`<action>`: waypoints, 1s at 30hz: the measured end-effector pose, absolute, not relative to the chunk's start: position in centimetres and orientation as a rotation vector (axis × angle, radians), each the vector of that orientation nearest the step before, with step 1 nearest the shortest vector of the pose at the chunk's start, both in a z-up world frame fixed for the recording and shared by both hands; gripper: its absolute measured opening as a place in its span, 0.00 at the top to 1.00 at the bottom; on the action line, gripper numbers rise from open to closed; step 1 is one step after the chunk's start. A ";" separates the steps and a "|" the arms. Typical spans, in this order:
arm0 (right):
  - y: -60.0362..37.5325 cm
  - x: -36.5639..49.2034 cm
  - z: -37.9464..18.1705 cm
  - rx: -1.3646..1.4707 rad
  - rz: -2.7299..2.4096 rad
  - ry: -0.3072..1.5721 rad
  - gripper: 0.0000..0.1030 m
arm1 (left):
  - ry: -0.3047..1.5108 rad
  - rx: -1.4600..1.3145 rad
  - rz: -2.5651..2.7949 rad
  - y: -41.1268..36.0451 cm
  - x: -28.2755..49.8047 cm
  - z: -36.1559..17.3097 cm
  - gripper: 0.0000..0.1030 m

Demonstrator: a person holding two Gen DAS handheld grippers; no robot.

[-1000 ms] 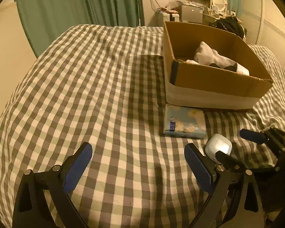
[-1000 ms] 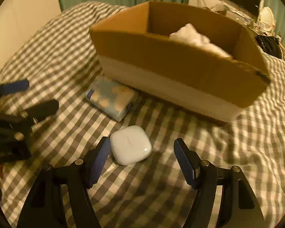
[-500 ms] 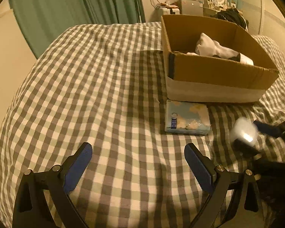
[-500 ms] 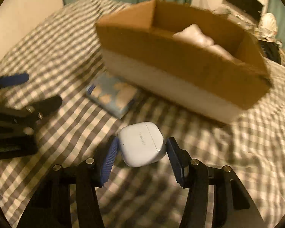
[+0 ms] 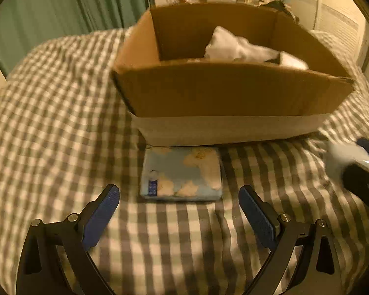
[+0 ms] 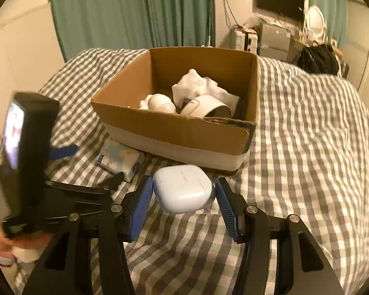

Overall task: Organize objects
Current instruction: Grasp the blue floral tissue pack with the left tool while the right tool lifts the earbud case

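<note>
My right gripper (image 6: 183, 198) is shut on a white earbud case (image 6: 183, 188) and holds it above the bed, in front of the open cardboard box (image 6: 174, 132). The case also shows blurred at the right edge of the left wrist view (image 5: 345, 158). My left gripper (image 5: 179, 211) is open and empty, low over the bed, just short of a light blue tissue pack (image 5: 180, 173) that lies against the box's front wall (image 5: 231, 98). The pack also shows in the right wrist view (image 6: 120, 157). White items (image 6: 196, 95) lie inside the box.
The checked bedspread (image 6: 307, 147) covers the bed around the box. Green curtains (image 6: 135, 12) hang behind. A desk with a monitor and clutter (image 6: 278, 24) stands at the back right. The left gripper's body (image 6: 27, 162) fills the left of the right wrist view.
My right gripper closed on the earbud case and lifted it off the bed toward the box. My left gripper moved right and forward, up to the tissue pack.
</note>
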State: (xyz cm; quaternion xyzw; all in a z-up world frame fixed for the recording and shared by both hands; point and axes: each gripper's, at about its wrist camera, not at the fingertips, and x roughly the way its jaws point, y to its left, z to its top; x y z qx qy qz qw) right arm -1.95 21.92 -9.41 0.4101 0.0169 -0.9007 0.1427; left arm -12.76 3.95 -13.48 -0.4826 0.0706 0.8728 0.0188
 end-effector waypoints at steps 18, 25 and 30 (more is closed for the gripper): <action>21.5 -2.3 -10.7 1.231 -2.596 0.072 0.50 | 0.063 -1.547 2.655 3.4 -15.1 -15.3 0.26; 21.4 -1.7 -10.6 1.219 -2.629 0.099 0.51 | 0.038 -1.527 2.628 3.5 -12.5 -13.8 0.27; 21.1 -0.6 -9.9 1.200 -2.652 0.141 0.51 | 0.098 -1.503 2.671 3.3 -9.5 -11.8 0.27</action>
